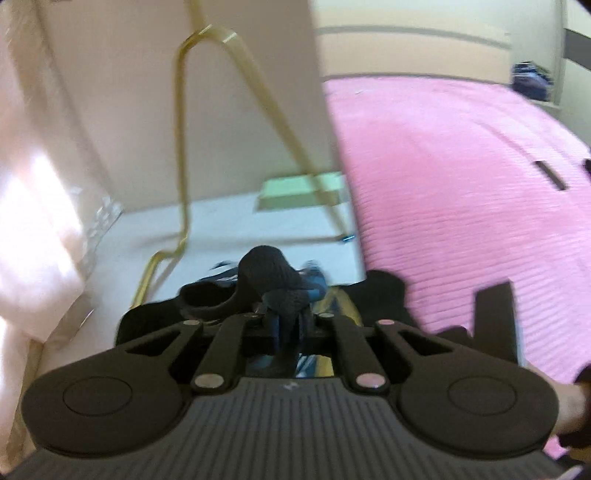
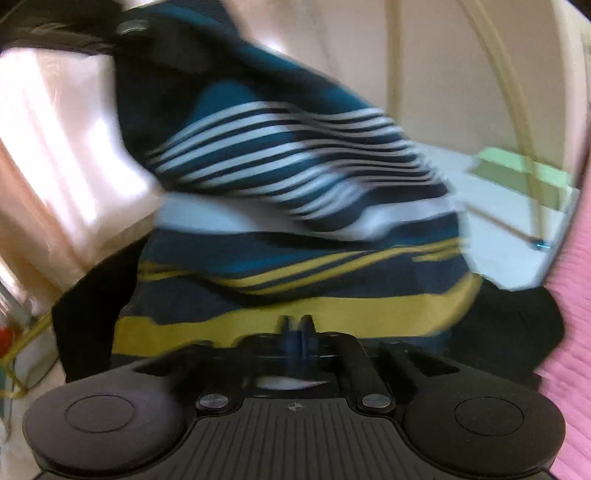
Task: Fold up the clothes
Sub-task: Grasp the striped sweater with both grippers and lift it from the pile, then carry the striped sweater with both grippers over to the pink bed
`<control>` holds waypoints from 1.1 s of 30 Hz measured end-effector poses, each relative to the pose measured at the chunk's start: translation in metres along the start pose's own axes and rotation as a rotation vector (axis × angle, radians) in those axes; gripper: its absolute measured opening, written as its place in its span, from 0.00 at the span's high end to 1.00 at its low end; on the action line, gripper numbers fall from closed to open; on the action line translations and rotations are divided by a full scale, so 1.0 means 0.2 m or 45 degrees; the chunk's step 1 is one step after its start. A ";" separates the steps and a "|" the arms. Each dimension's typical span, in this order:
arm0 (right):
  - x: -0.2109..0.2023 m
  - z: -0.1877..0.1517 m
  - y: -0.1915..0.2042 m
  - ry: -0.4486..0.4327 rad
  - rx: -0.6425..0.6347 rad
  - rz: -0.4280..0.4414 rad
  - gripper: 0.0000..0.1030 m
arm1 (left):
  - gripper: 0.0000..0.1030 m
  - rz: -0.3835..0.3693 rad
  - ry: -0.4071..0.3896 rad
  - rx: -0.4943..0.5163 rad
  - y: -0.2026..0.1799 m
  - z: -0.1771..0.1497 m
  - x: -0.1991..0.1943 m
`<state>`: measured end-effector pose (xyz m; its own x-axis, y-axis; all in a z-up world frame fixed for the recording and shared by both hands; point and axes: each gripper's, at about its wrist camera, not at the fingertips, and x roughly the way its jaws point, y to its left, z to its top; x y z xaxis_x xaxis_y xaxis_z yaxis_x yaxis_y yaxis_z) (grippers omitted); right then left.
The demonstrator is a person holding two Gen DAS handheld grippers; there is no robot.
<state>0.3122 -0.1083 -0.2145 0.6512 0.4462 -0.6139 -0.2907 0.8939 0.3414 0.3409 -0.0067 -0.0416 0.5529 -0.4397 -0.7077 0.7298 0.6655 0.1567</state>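
A striped garment (image 2: 295, 177) in navy, teal, white and yellow hangs blurred across the right wrist view. My right gripper (image 2: 295, 326) is shut on its yellow-banded lower part. In the left wrist view my left gripper (image 1: 284, 306) is shut on a bunched dark edge of the same garment (image 1: 269, 273), with blue and yellow cloth showing under the fingers. A dark shape at the top left of the right wrist view looks like the left gripper (image 2: 92, 33) holding the cloth's upper end. Both grips are held up beside the pink bed cover (image 1: 461, 192).
A gold metal rack (image 1: 183, 155) stands on the pale floor (image 1: 229, 229) beside a beige wall. A green box (image 1: 295, 190) lies on the floor. A pale pink curtain (image 1: 33, 206) hangs at the left. A person's hand (image 1: 569, 410) shows at the lower right.
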 end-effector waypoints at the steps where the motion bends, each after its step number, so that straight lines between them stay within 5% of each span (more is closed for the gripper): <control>1: -0.09 0.00 -0.05 -0.013 0.035 -0.010 0.99 | 0.95 -0.028 -0.017 0.016 -0.08 0.02 -0.04; 8: -0.92 -0.22 -0.40 -0.090 0.224 -0.169 0.99 | 0.95 -0.273 -0.122 0.079 -0.77 0.18 -0.28; 13: -1.57 -0.56 -0.68 -0.081 0.357 -0.417 0.95 | 0.95 -0.529 -0.144 0.180 -1.46 0.26 -0.38; 15: -1.83 -0.71 -0.81 -0.068 0.419 -0.531 0.55 | 0.95 -0.646 -0.143 0.202 -1.78 0.31 -0.40; 16: -1.96 -0.78 -0.88 -0.061 0.450 -0.588 0.18 | 0.95 -0.694 -0.141 0.202 -1.94 0.33 -0.39; 20: -2.48 -1.09 -1.14 -0.034 0.573 -0.816 0.11 | 0.89 -0.919 -0.047 0.145 -2.62 0.44 -0.24; 22: -2.74 -1.24 -1.27 -0.020 0.634 -0.930 0.11 | 0.75 -1.057 -0.015 0.142 -2.90 0.46 -0.17; 23: -2.87 -1.32 -1.33 -0.013 0.665 -0.987 0.11 | 0.59 -1.055 -0.010 0.175 -2.99 0.46 -0.15; 27: -3.27 -1.58 -1.52 0.011 0.813 -1.128 0.11 | 0.55 -0.919 0.017 0.307 -3.09 0.42 0.01; 33: -3.23 -1.70 -1.61 -0.074 1.041 -0.936 0.11 | 0.51 -0.604 0.152 0.719 -3.05 0.26 0.54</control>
<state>-0.2532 -0.6700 -0.1706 0.5133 -0.2051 -0.8333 0.7196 0.6319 0.2878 -0.0233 -0.4912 -0.1764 0.1037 -0.5128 -0.8522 0.9924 -0.0041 0.1232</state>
